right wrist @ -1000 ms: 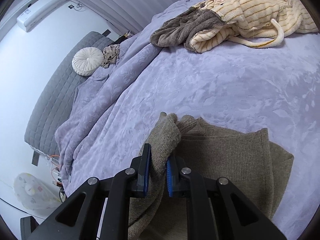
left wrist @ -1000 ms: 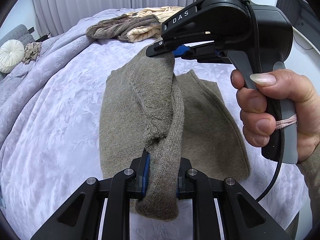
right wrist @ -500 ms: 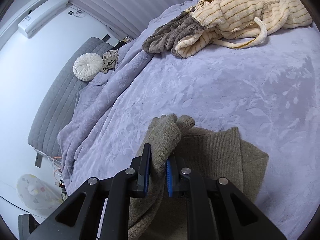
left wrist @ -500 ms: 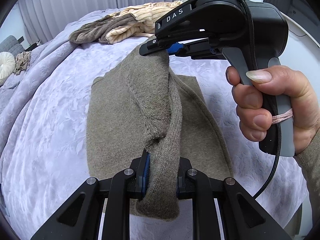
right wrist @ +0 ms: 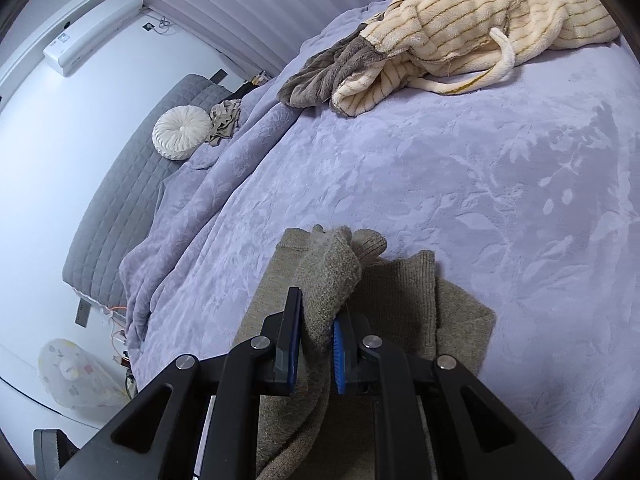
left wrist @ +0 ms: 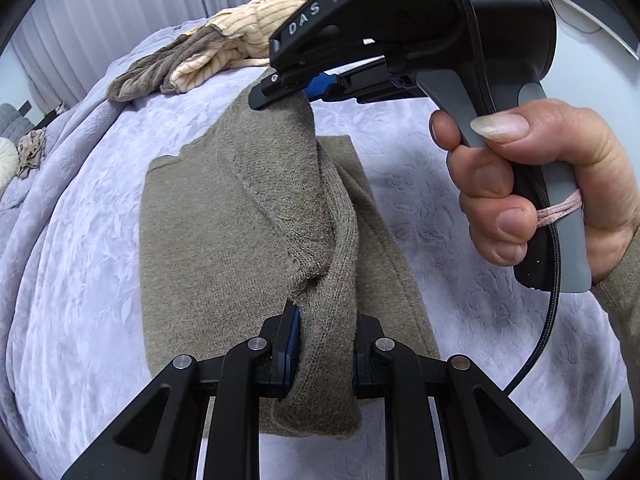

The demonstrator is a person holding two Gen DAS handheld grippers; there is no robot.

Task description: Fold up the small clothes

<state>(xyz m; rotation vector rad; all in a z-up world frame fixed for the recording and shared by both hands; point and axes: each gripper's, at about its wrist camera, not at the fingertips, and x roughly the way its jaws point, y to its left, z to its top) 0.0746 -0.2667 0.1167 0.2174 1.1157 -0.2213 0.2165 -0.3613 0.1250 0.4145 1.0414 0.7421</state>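
Right now the left gripper (left wrist: 322, 354) has its jaws squeezed tight on a thick fold of the fuzzy brown-grey knit sweater (left wrist: 224, 248). Further along, the right gripper (right wrist: 316, 344) pinches the same fold. Both hold it up, and the rest of the sweater lies flat on the soft purple blanket (right wrist: 460, 184). Far back sits a striped cream robe (right wrist: 480, 32).

Both grippers were clamped: the left gripper (left wrist: 322, 350) low and near, the right gripper (left wrist: 296, 94) raised beyond it, gripped by the right hand (left wrist: 536, 184).
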